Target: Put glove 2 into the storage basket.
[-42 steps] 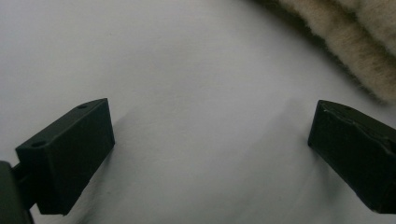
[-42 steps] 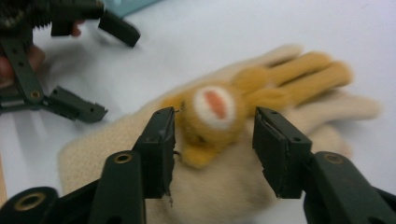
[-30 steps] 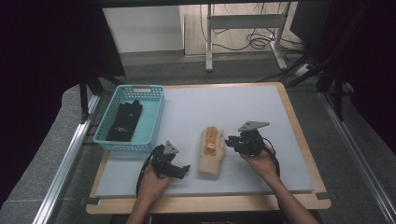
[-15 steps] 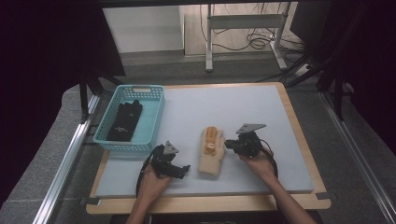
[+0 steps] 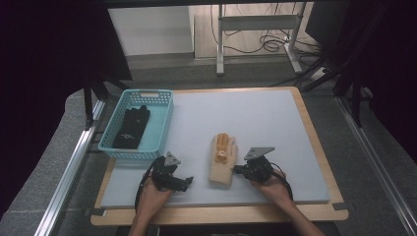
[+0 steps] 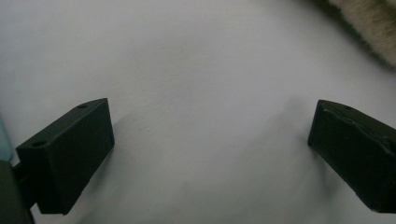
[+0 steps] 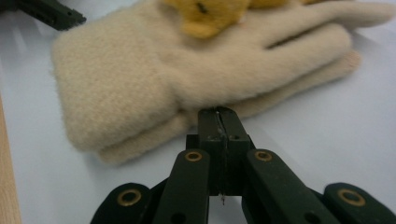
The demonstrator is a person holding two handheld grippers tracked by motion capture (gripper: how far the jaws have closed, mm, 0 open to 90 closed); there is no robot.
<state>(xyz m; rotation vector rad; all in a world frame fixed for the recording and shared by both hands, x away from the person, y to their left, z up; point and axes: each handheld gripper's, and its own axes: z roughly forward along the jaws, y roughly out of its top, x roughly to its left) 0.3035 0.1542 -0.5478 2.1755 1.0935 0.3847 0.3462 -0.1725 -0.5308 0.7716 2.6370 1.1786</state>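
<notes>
Going for the glove edge

My right gripper [image 7: 219, 114] had just pressed together empty against the beige gloves [image 7: 187, 88]; should've slid under first. Left gripper [image 5: 183, 183] spread wide beside them.

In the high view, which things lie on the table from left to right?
Turquoise plastic basket holding a black glove → left tongs, open → beige fuzzy glove with orange patch → right tongs, shut at the beige glove's edge.
</notes>
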